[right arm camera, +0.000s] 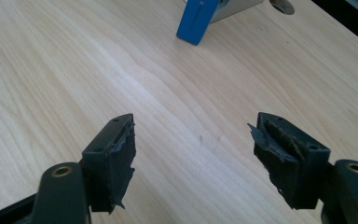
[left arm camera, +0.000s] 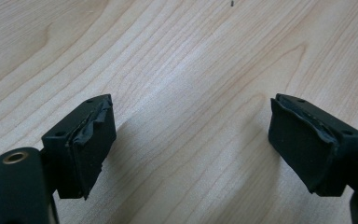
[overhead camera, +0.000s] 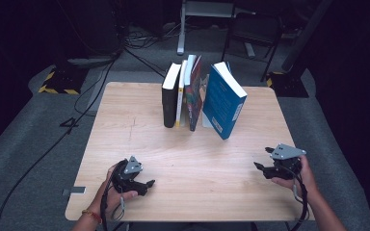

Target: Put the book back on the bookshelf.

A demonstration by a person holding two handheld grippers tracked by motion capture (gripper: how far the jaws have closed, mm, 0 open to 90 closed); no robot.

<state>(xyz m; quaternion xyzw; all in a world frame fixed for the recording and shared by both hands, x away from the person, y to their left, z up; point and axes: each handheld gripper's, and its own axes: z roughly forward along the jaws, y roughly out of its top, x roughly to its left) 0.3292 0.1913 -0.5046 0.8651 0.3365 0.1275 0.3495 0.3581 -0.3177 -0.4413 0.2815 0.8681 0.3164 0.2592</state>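
Left gripper (overhead camera: 147, 183) low at tabletop (overhead camera: 125, 120) near edge, jaws wide, nothing between. Right gripper (overhead camera: 261, 161) near right edge, jaws wide, gripping nothing. Blue book (overhead camera: 224, 101) leaning upright beside standing books (overhead camera: 180, 94) at far side, well apart from both.

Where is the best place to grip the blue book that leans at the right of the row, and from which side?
Probably its upper near corner. The blue book stands apart, tilted, with its spine facing the person. The right gripper, jaws open, could come from the near side, one pad on each cover.
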